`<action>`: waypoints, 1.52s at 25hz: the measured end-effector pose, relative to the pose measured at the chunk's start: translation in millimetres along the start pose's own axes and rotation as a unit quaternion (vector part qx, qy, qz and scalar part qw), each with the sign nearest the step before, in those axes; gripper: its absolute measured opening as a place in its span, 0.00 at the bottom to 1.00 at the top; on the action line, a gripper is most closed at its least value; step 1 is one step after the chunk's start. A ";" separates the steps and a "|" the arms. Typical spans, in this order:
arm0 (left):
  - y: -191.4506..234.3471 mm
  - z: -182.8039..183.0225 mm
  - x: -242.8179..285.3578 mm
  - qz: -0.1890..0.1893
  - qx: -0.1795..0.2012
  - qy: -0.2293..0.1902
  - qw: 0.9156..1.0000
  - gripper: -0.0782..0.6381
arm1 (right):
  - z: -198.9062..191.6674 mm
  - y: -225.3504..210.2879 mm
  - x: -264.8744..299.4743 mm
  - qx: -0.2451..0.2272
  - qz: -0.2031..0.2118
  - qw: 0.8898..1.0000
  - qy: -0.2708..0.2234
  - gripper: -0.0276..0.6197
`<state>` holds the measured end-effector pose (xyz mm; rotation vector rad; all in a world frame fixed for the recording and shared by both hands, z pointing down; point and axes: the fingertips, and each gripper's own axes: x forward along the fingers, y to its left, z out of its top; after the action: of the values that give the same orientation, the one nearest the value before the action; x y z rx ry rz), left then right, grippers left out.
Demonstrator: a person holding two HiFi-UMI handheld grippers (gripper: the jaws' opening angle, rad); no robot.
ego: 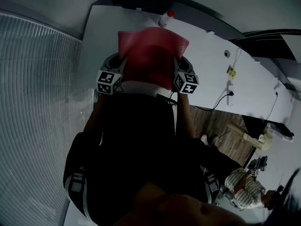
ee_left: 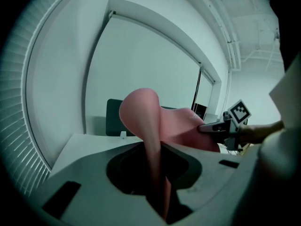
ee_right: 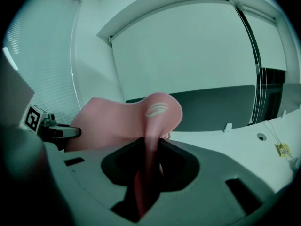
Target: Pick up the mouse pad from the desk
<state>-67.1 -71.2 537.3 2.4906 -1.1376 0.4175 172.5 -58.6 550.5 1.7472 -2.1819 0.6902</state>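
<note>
The mouse pad (ego: 151,55) is a soft red-pink sheet, held off the white desk (ego: 211,55) and sagging between my two grippers. My left gripper (ego: 122,64) is shut on the pad's left edge, and my right gripper (ego: 177,65) is shut on its right edge. In the left gripper view the pad (ee_left: 143,112) runs edge-on down between the jaws of the left gripper (ee_left: 154,152) and curls over above them. The right gripper (ee_left: 220,126) pinches the far side. In the right gripper view the pad (ee_right: 113,124) folds up out of the right gripper (ee_right: 148,154), with the left gripper (ee_right: 59,132) on its other edge.
A white bottle with a red cap (ego: 165,19) stands on the desk behind the pad. A power strip with cables (ego: 230,97) lies at the desk's right part. Window blinds (ego: 37,79) fill the left. A dark panel (ee_right: 221,108) runs along the desk's back.
</note>
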 end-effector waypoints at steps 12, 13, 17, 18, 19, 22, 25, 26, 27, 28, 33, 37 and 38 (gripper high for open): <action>-8.1 51.6 -14.6 0.011 0.017 -0.072 0.997 0.20 | 48.7 6.8 -25.2 -0.010 -0.001 0.998 -0.063 0.16; -8.5 54.3 -15.7 0.011 0.018 -0.075 0.997 0.20 | 51.3 7.5 -27.3 -0.011 -0.001 0.998 -0.067 0.16; -10.2 63.8 -18.4 0.008 0.020 -0.087 0.996 0.20 | 61.1 8.9 -34.6 -0.019 -0.002 0.997 -0.081 0.16; -11.1 66.1 -18.5 0.008 0.020 -0.089 0.996 0.20 | 63.8 8.1 -36.4 -0.021 -0.003 0.996 -0.085 0.16; -12.1 67.7 -18.7 0.008 0.020 -0.092 0.996 0.20 | 66.0 7.3 -38.2 -0.023 -0.004 0.996 -0.089 0.16; -15.1 74.0 -21.4 0.007 0.020 -0.102 0.995 0.20 | 70.8 7.3 -43.4 -0.027 -0.005 0.995 -0.098 0.16; -17.2 81.5 -23.7 0.006 0.024 -0.111 0.994 0.20 | 79.4 9.4 -48.7 -0.031 -0.004 0.993 -0.111 0.17; -16.8 82.8 -24.4 0.006 0.024 -0.112 0.993 0.20 | 81.7 10.2 -50.1 -0.032 -0.004 0.993 -0.113 0.17; -16.0 83.7 -25.3 0.008 0.024 -0.113 0.993 0.20 | 83.5 11.2 -51.2 -0.033 -0.003 0.993 -0.115 0.17; -15.3 85.5 -26.1 0.008 0.024 -0.117 0.993 0.20 | 85.9 12.4 -52.1 -0.034 -0.003 0.993 -0.117 0.17; -16.8 98.4 -33.1 0.010 0.024 -0.130 0.991 0.20 | 101.1 20.1 -59.2 -0.038 0.005 0.990 -0.134 0.17; -19.6 107.6 -40.6 0.012 0.027 -0.144 0.989 0.20 | 106.3 24.4 -66.3 -0.036 0.008 0.989 -0.143 0.17; -20.5 111.2 -41.8 0.011 0.026 -0.147 0.989 0.20 | 107.2 25.3 -67.1 -0.035 0.008 0.989 -0.144 0.17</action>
<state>-65.2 -80.9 417.1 2.6504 -1.2783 0.0879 173.9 -53.1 421.6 1.8949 -2.3752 0.3766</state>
